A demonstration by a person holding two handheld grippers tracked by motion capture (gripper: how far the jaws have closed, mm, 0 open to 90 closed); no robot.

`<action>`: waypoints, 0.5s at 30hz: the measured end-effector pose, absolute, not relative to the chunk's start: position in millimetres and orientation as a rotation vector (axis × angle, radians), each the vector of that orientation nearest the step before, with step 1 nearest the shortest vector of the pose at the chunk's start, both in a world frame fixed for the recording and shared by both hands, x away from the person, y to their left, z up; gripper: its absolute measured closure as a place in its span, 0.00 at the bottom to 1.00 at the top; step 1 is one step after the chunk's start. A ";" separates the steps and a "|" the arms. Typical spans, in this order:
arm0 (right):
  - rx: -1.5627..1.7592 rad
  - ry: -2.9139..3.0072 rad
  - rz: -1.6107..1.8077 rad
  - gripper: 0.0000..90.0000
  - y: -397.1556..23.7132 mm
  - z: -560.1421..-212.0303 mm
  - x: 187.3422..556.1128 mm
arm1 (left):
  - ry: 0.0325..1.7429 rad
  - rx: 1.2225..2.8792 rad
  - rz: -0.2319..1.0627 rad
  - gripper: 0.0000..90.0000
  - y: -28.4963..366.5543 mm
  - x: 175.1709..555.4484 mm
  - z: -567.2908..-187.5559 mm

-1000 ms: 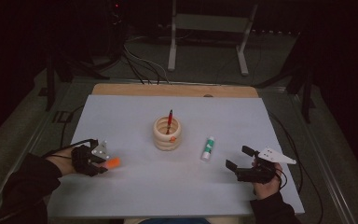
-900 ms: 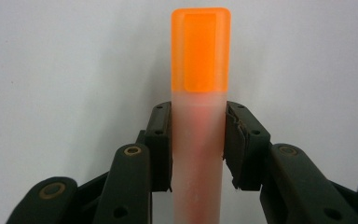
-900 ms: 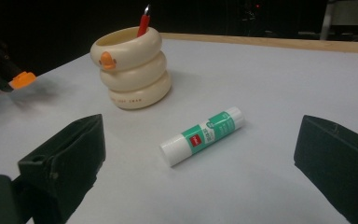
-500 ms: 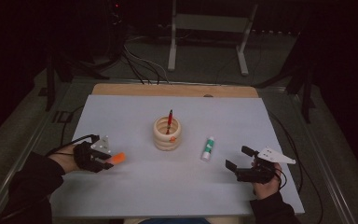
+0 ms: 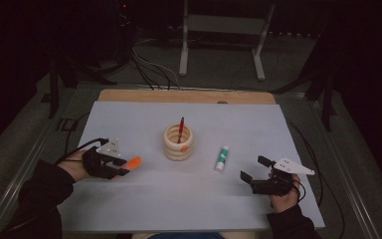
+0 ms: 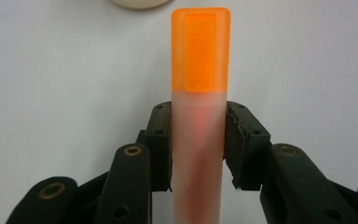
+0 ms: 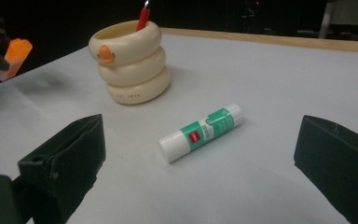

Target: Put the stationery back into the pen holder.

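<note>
I had the L gripper [image 5: 122, 166] clamped on the marker [image 6: 199, 116], both pads pressed flat to its frosted barrel, orange cap sticking out past the jaw tips. In the high view the marker [image 5: 133, 162] sat at the table's [image 5: 144, 209] left side, just above the sheet as far as I could judge, long axis roughly level and cap aimed right, toward the cup [image 5: 178, 142].

The R gripper [image 5: 252, 180] was spread wide and empty, jaws standing either side of the glue stick [image 7: 200, 132] in its own view but well short of it. In the high view the stick [image 5: 222, 159] lay flat between cup and R hand, long axis running near-far with a slight lean.

Key relation: cup was to the right of and slightly beyond the marker tip, near but apart, mouth up, w/ a red pen [image 5: 181, 129] already standing in it. L hand was the nearer one for the marker; R hand nearer for the stick. My read: next move called for tipping the marker from level toward upright, cap or tail down, before lowering it into the cup beside the pen.
</note>
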State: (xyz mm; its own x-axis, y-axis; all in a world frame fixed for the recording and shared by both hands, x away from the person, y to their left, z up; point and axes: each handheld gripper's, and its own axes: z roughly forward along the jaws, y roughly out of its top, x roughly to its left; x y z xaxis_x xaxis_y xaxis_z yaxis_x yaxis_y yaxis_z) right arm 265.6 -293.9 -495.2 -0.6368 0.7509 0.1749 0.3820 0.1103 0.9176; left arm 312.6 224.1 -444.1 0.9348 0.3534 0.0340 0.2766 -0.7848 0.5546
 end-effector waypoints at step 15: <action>1.107 2.062 1.547 0.02 -293.7 -494.9 265.6 | 0.458 2.345 0.207 0.73 207.3 322.0 -429.8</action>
